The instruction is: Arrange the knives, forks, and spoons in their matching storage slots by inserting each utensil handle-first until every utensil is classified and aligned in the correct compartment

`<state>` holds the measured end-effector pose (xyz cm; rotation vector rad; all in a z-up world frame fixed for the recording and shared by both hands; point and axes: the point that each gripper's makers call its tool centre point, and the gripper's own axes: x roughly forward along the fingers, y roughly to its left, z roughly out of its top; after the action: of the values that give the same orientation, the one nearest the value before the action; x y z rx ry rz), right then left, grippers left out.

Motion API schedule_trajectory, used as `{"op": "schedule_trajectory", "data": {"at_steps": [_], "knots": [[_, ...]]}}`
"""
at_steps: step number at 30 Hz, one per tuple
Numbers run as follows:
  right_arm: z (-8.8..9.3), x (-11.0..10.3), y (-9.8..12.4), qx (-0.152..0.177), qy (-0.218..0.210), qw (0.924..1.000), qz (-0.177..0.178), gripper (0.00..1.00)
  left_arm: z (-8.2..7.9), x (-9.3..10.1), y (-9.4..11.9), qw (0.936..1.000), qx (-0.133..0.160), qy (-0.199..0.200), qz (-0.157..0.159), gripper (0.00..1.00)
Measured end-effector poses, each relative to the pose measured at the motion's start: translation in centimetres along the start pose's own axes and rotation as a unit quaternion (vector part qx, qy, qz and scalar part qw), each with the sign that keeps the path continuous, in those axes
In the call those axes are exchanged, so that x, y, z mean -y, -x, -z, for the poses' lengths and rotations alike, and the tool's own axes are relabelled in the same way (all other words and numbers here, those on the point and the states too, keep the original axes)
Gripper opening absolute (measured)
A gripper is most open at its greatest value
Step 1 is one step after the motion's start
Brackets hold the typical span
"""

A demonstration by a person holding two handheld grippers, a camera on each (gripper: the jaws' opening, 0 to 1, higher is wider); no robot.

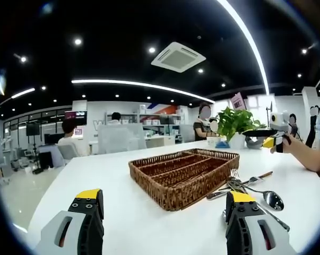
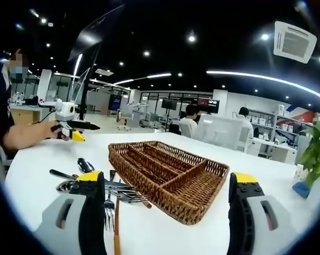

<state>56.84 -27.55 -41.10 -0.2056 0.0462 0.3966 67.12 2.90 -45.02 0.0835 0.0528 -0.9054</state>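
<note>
Because the cutlery pile [image 2: 104, 188] lies tangled beside the wicker tray [image 2: 167, 172] on the desk [image 1: 122, 212], either empty, wide-open gripper [image 2: 167, 212] [image 1: 165, 215] could drag several utensils together.

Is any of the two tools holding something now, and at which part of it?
Nothing is held. The left tool and the right tool are both open and empty; the utensils lie on the table beside the wicker tray.

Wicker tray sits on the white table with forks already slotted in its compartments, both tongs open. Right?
Not quite. The wicker tray holds nothing; the forks lie in a pile on the table beside it, as the right gripper view shows. Both tongs are open.
</note>
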Motion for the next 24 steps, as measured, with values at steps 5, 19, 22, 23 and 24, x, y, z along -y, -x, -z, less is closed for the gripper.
{"op": "schedule_trajectory", "data": {"at_steps": [5,19,22,23,24], "knots": [[0.0,0.0,0.0,-0.002,0.001,1.0,-0.003,1.0,0.1,0.1,0.0,1.0,-0.001,0.001,0.002,1.0],[-0.6,0.7,0.7,0.007,-0.008,0.9999,0.001,1.0,0.0,0.5,0.1,0.9999,-0.001,0.002,0.012,1.0],[-0.4,0.9,0.8,0.006,-0.009,0.9999,0.003,1.0,0.0,0.6,0.1,0.9999,-0.001,0.0,0.013,1.0],[-0.4,0.9,0.8,0.006,-0.009,0.9999,0.004,1.0,0.0,0.6,0.0,0.9999,-0.001,-0.001,0.013,1.0],[-0.4,0.9,0.7,0.006,-0.009,0.9999,0.004,1.0,0.0,0.6,0.0,0.9999,-0.001,-0.002,0.013,1.0]]}}
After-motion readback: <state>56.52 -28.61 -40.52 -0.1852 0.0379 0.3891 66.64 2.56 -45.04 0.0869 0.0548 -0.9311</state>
